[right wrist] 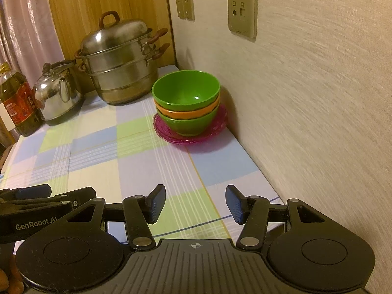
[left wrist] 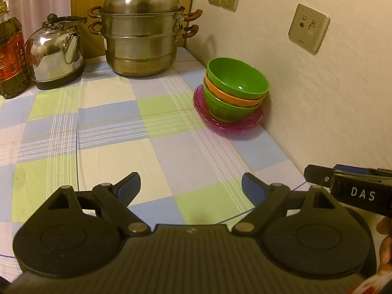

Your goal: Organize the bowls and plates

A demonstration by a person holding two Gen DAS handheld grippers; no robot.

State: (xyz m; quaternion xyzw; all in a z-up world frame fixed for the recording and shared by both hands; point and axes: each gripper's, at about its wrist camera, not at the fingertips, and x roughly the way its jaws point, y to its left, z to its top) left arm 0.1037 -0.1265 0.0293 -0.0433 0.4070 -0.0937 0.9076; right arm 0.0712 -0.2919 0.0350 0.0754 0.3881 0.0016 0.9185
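Note:
Three bowls are nested in a stack: a green bowl [left wrist: 236, 78] on top, an orange bowl [left wrist: 232, 97] in the middle, a green bowl [left wrist: 220, 109] at the bottom. The stack stands on pink translucent plates [left wrist: 247, 122] against the wall. In the right wrist view the top bowl [right wrist: 185, 90] and the plates [right wrist: 215, 128] show too. My left gripper [left wrist: 191, 186] is open and empty, low over the tablecloth, well short of the stack. My right gripper [right wrist: 195, 203] is open and empty, also short of the stack. Each gripper shows at the edge of the other's view.
A steel steamer pot [left wrist: 143, 36] stands at the back by the wooden panel. A steel kettle [left wrist: 56, 51] and an oil bottle [left wrist: 11, 54] stand at the back left. The checked tablecloth [left wrist: 137, 134] covers the table. The wall [right wrist: 318, 98] runs along the right edge.

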